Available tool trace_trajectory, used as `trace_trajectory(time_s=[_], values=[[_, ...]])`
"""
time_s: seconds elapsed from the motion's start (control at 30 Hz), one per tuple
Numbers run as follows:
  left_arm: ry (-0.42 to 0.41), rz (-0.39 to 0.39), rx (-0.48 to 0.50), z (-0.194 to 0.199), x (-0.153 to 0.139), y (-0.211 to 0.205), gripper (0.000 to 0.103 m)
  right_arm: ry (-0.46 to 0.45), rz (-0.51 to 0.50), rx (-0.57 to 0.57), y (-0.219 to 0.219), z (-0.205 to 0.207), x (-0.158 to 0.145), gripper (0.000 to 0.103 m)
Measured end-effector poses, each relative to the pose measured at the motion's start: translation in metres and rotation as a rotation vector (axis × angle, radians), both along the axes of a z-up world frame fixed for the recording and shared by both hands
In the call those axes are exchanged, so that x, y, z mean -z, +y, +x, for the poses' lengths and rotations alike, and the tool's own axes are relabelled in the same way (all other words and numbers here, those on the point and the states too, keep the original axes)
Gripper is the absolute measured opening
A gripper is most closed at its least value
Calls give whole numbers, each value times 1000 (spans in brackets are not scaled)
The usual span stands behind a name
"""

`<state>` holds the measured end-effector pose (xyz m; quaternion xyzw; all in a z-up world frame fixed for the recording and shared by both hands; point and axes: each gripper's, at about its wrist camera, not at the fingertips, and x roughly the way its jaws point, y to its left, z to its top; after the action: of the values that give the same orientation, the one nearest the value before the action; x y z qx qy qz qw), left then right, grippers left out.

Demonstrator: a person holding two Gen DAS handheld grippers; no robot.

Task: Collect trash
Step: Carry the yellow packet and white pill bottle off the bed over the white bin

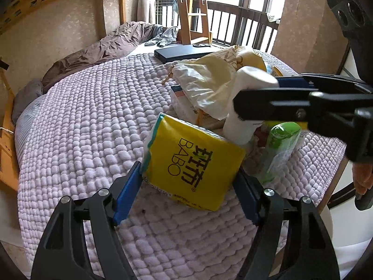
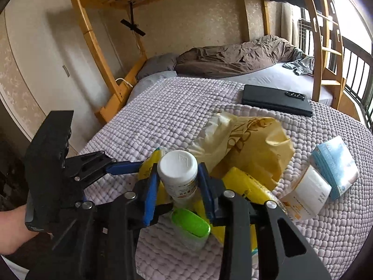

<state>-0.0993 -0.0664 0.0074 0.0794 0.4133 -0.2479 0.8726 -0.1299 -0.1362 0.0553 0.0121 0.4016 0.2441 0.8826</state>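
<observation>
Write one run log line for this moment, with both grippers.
left gripper: jaws around yellow tissue pack | right gripper: shut on white bottle | yellow bag: open on bed

- The tissue pack (image 1: 193, 163) lies on the bedspread (image 1: 93, 121), between the left gripper's (image 1: 186, 191) fingers.
- Behind it stands the bottle (image 2: 178, 175), inside the right gripper (image 2: 178, 186).
- The plastic bag (image 2: 244, 144) lies behind the bottle.
- The laptop (image 2: 276, 101) lies farther back.
- The boxes (image 2: 326, 179) lie right of the bag.
</observation>
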Motion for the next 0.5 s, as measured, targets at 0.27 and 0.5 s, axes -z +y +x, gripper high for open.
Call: trace_trajectory(time_s=[0.27,0.5], values=[[-8,-10,-36,-7,-10,8,76,-18,81,20,-16,-7,-18,33],[4,-19,-69,-17,-15,13,76,-16,83,26,-24,-22,-25,33]])
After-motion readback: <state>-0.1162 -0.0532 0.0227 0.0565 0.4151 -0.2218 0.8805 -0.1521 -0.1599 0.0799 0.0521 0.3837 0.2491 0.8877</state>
